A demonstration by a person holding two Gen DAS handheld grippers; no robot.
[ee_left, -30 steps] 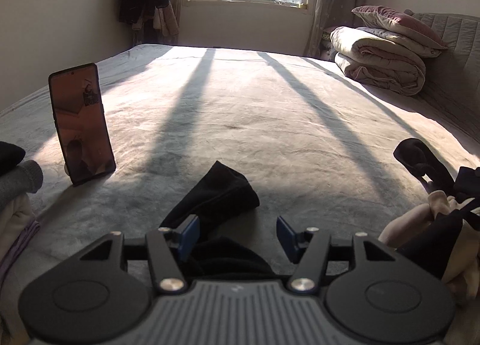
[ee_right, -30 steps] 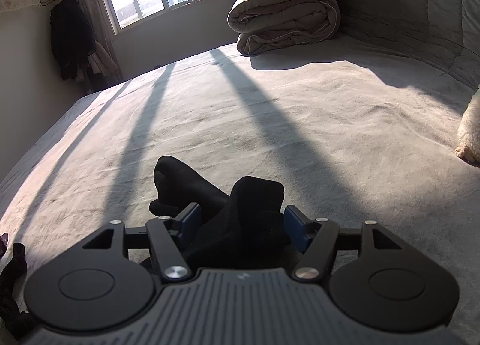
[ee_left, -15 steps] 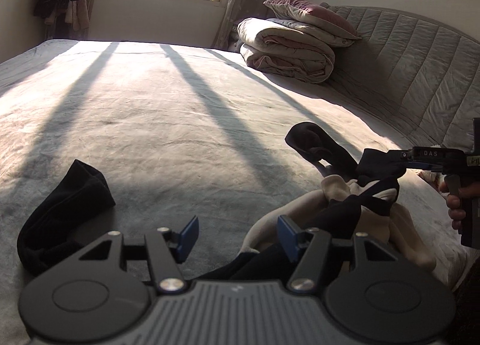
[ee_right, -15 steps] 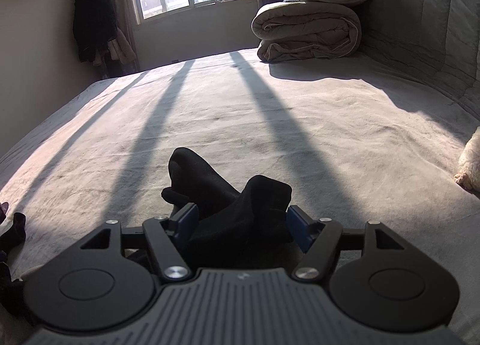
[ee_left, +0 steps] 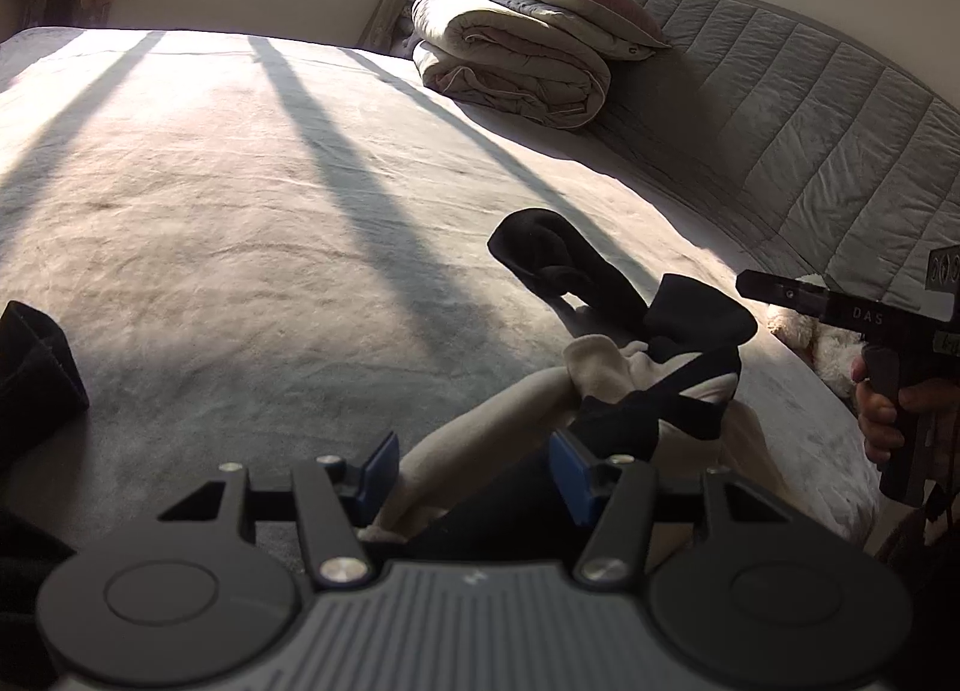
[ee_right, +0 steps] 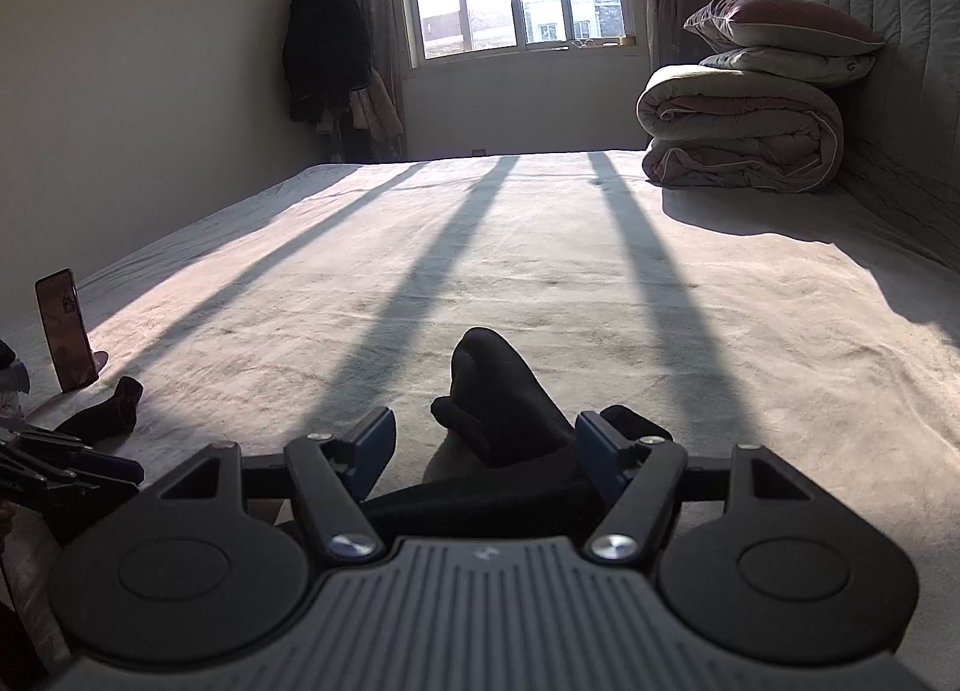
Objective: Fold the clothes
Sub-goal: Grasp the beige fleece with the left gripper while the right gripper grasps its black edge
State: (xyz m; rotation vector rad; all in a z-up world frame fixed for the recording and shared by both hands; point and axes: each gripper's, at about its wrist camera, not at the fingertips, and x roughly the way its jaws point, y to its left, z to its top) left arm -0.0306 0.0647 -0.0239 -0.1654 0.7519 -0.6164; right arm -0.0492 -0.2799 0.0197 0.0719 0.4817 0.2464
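A: At the left edge of the bed (ee_left: pixel 252 223), what has changed in the last second?

B: The left gripper (ee_left: pixel 474 466) has swung away from the small black garment (ee_left: pixel 33 367) it was pointing at. That piece now lies alone on the sheet at the far left of its view, and the upright phone (ee_right: pixel 63 331) has dropped out of that view; only the right camera shows it.

A: So where does the left tool point now?

B: At the tangled pile (ee_left: pixel 618 391) of cream and black pieces near the bed's right side. Its jaws are spread, held low with cream fabric lying between the blue pads, but not pinched on it as far as I can see.

A: Meaning for the folding?

B: I judge that the black piece has been left and the pile is being addressed for another item. Whether that black piece counts as folded, I cannot tell.

A: And further right?

B: The right gripper (ee_right: pixel 486 445) has risen to a more level look across the bed. Its jaws stand apart over the black sock (ee_right: pixel 498 415), none of it clamped. In the left view a hand (ee_left: pixel 888 409) holds that tool's grip just beyond the pile.
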